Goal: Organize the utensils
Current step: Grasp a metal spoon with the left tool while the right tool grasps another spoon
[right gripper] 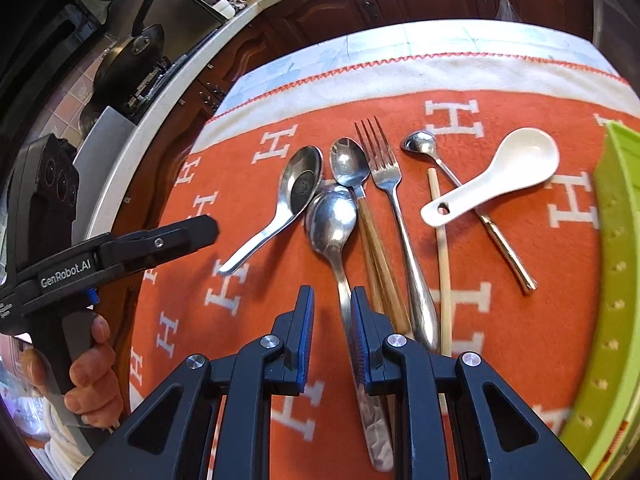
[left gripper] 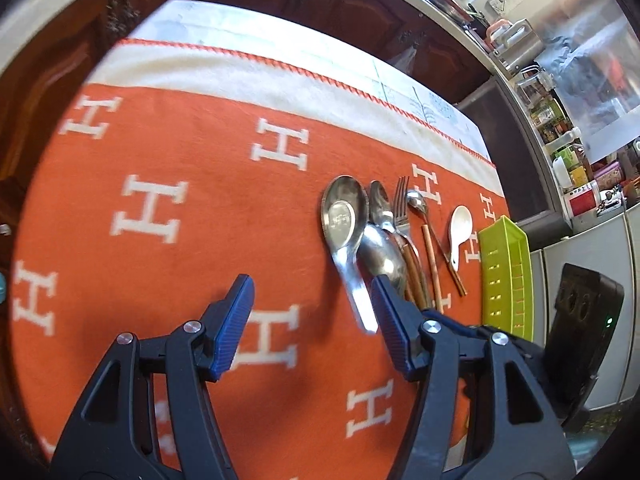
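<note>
Right tongs (right gripper: 332, 300), nearest the lens, stand narrowly parted astride the handle of a large steel spoon (right gripper: 332, 220), pads not visibly pressing it. Left tongs (left gripper: 312, 292) gape wide, nothing between them, beside a flat-bowled steel soup spoon (left gripper: 344, 220) (its handle nearest). Beyond, on the orange H-patterned cloth (right gripper: 520, 320) over the counter, lie a fork (right gripper: 384, 176), 2 smaller spoons, chopsticks and a white ceramic spoon (right gripper: 516, 164). Green tray (right gripper: 616, 280) at far right.
</note>
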Available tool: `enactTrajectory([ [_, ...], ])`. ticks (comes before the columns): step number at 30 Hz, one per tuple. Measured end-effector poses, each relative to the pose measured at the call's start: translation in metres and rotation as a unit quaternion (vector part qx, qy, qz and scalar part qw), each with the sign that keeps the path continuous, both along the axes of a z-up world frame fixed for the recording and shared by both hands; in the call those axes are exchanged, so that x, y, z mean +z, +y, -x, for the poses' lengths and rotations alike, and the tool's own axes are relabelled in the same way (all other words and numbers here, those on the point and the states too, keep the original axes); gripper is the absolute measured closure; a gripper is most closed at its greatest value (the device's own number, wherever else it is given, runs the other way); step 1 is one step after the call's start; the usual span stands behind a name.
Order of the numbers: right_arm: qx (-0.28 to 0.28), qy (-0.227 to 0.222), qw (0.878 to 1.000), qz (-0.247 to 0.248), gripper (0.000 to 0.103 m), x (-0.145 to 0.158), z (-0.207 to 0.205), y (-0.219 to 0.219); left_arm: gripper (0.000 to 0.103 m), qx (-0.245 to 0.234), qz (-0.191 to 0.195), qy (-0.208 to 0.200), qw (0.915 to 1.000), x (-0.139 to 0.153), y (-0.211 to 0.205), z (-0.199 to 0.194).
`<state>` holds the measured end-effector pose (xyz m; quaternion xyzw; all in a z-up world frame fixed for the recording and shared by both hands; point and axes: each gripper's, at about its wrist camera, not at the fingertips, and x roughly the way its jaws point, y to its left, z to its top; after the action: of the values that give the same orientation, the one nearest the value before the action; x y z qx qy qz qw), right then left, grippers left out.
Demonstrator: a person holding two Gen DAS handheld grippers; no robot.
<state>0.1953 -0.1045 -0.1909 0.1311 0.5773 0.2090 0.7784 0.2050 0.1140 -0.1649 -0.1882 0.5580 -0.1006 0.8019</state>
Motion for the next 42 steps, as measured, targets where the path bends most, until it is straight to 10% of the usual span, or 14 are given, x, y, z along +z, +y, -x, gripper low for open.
enactTrajectory([
  [13, 0.012, -0.018, 1.000, -0.006, 0.084, -0.017, -0.012, 0.013, 0.047, -0.015, 0.049, 0.029, 0.9982, -0.036, -0.043, -0.026],
  [25, 0.014, -0.023, 1.000, -0.012, 0.084, -0.015, -0.007, 0.009, 0.092, 0.007, 0.109, 0.038, 0.9933, -0.056, -0.051, -0.029],
  [42, 0.051, -0.078, 0.995, 0.036, 0.100, 0.002, 0.009, 0.035, 0.101, 0.070, 0.005, -0.011, 0.9975, -0.033, -0.008, 0.022],
])
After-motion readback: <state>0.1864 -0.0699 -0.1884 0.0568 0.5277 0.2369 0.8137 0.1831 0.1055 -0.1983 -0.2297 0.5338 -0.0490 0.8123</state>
